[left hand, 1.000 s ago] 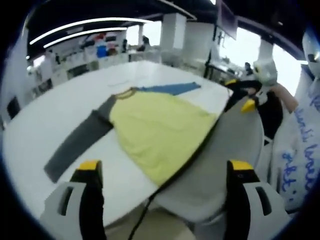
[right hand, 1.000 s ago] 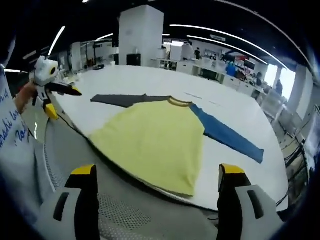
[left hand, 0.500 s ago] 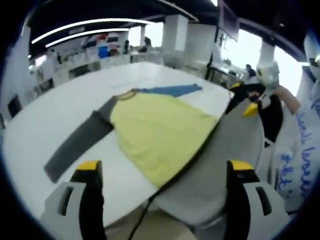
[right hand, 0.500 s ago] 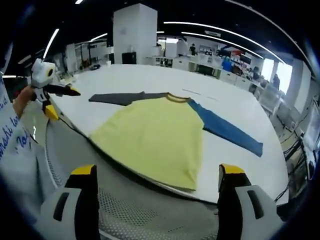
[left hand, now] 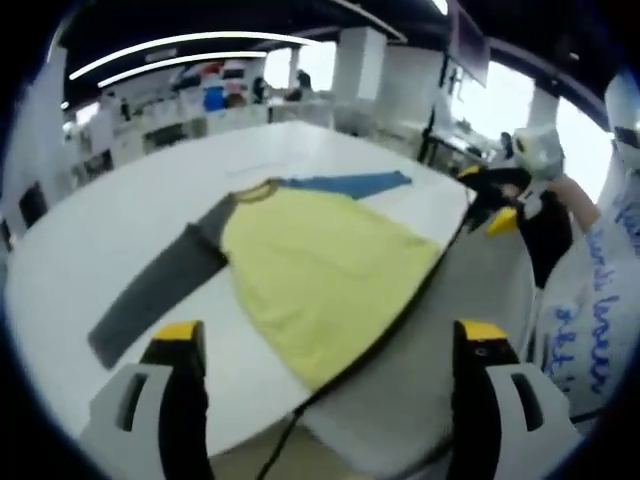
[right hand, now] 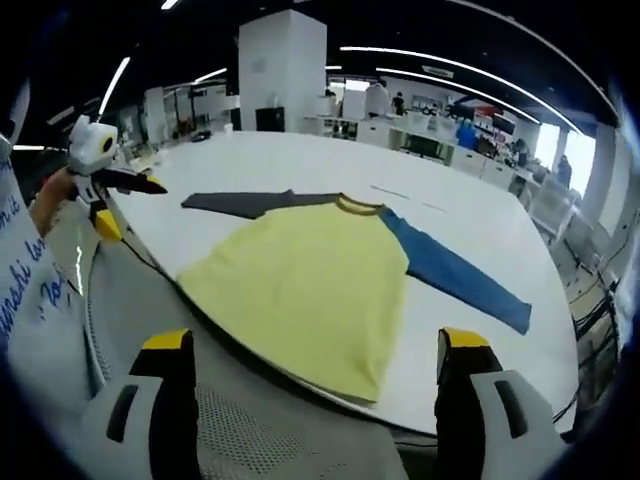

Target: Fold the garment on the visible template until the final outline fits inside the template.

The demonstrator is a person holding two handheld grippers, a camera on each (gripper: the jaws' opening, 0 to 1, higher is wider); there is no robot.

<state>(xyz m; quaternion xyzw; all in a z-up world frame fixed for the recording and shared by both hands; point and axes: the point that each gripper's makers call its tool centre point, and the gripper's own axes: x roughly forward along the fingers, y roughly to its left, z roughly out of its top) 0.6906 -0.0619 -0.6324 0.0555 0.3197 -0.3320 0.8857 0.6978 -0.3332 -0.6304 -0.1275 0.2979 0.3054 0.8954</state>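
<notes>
- Yellow raglan shirt lies flat on the white table, collar pointing away from the person, sleeves spread sideways.
- Right gripper view shows the blue sleeve at full length.
- Left gripper and right gripper both gape, holding nothing.

White table bare at far edge. Grey mesh chair against near edge. White pillar beyond far edge. Ceiling light strips overhead.

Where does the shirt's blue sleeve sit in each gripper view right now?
Left gripper view: the blue sleeve lies at upper centre, beyond the yellow shirt body.
Right gripper view: the sleeve runs right of centre, slanting downward to the right.
Shared landmark: the mustard ribbed collar.
</notes>
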